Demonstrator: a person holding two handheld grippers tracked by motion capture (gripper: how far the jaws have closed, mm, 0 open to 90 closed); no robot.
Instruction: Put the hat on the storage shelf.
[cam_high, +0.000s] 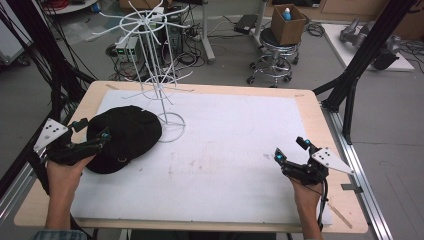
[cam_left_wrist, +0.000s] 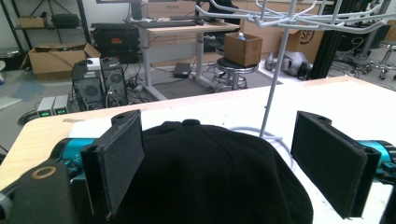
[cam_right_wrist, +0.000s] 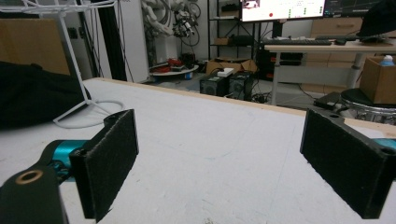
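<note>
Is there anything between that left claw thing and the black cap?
Nothing visible. The left gripper is open right at the black cap, one of its fingers on each side of the crown. The white wire rack stands behind the cap.

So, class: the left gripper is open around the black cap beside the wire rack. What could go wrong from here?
1. The cap is soft, so the left gripper may pinch only a fold of fabric and lose it on lifting.
2. The cap lies against the rack's ring base; pulling it could drag or tip the light white rack.
3. The right gripper sits far off, open, so it probably cannot steady the rack in time.
</note>
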